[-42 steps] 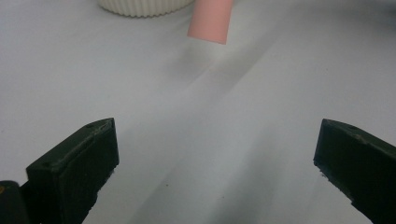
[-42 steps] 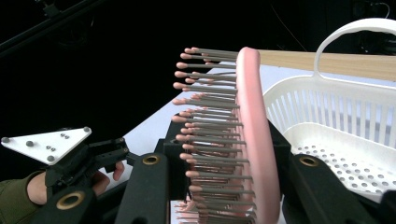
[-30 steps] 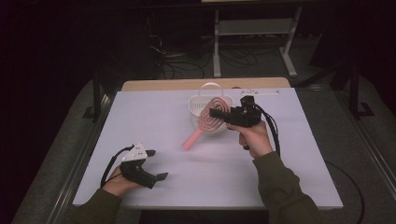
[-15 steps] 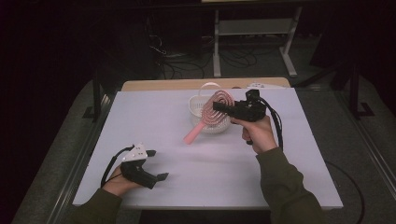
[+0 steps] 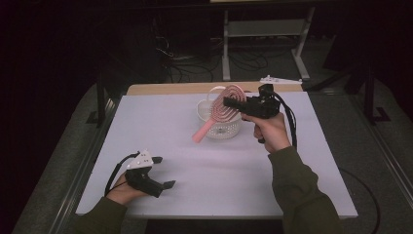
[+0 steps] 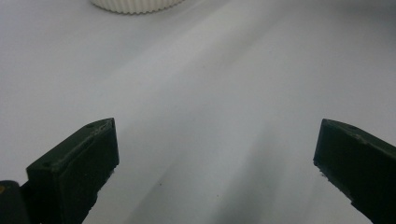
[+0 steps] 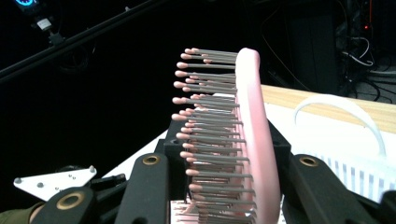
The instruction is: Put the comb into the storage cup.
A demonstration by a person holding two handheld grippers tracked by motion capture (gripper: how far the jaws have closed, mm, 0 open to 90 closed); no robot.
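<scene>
Right tool [image 5: 234, 104] clamps the pink hairbrush [image 5: 221, 112] above the white basket [image 5: 207, 108] — left tool [image 5: 163, 187] gapes over open table [image 5: 170, 126].

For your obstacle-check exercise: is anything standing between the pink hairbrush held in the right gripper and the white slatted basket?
Nothing visible. The right gripper holds the pink bristled plastic hairbrush raised right over the white slatted plastic basket, with open air between them.
</scene>
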